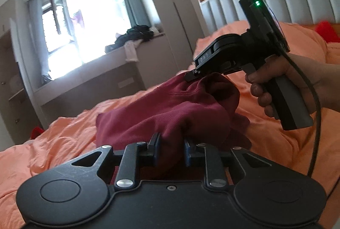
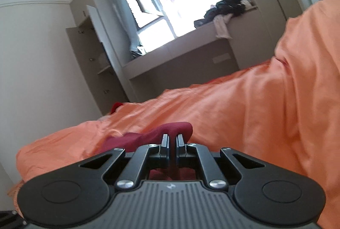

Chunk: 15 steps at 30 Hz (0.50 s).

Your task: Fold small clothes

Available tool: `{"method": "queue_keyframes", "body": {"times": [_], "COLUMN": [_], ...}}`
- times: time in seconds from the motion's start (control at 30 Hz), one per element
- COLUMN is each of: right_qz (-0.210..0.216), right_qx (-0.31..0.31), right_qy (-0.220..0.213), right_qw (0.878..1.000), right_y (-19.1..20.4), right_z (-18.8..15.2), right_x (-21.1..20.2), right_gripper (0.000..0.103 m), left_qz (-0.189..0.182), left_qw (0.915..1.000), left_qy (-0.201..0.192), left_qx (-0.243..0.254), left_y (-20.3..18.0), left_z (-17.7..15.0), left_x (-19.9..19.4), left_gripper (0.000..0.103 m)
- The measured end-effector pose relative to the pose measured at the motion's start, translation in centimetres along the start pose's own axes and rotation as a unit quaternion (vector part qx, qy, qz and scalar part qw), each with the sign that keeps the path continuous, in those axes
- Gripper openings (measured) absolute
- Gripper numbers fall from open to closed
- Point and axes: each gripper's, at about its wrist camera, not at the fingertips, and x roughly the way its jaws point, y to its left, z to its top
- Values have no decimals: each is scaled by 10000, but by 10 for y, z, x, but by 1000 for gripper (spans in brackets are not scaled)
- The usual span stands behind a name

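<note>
Orange bedding (image 1: 63,139) covers the whole bed I am working over, rumpled and soft, with a bright window (image 1: 85,23) and a heap of dark clothes (image 1: 136,35) on the sill behind. On that bedding sits the one thing I care about — a small dark red garment (image 1: 165,110), bunched and partly lifted between my two tools.

My left gripper (image 1: 171,144) has its jaws drawn in to a narrow gap with a thick fold of the red cloth pinched between the pads. My right gripper (image 1: 192,76) has its jaws nearly together on a thin edge at the garment's far upper corner; in its own view (image 2: 172,140) the red cloth runs right up to the pads.

I judge this garment to be light, limp knit — no stiffness at all, so it will sag wherever it is unsupported and drape into its own creases. It does not look slippery, and nothing about it is fragile. I would rather hold it by hems or corners than by a wad, since a bunched grip like my left one gathers several layers and makes a flat fold harder. Spreading the two held points apart should pull the edge taut.
</note>
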Motion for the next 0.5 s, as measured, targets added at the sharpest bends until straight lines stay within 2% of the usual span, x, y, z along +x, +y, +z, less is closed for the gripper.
{"method": "queue_keyframes", "body": {"times": [0.13, 0.23, 0.3, 0.37, 0.43, 0.47, 0.5], "right_qz": [-200, -229, -250, -278, -328, -349, -387], "right_qx": [80, 173, 204, 215, 190, 150, 95], "right_qy": [197, 265, 270, 280, 280, 276, 270], "right_qw": [9996, 9992, 9991, 9990, 9989, 9989, 9988], "right_y": [-10, -11, -11, -11, -13, -13, -11], "right_z": [-15, -22, -23, -25, -25, -25, -26], "right_x": [11, 16, 18, 16, 14, 12, 10], "right_gripper": [6, 6, 7, 12, 18, 19, 25], "left_qz": [-223, -401, -560, -794, -1015, -1090, -1143], "left_qw": [9996, 9988, 9974, 9947, 9904, 9880, 9862], "left_qy": [142, 93, 46, -20, -110, -154, -185], "left_qx": [-112, -274, -440, -658, -933, -1078, -1180], "left_y": [1, 7, 13, 17, 25, 28, 31], "left_z": [-5, -6, -9, -11, -15, -16, -17], "left_x": [4, 2, -2, -5, -10, -12, -13], "left_gripper": [29, 36, 43, 57, 67, 70, 71]}}
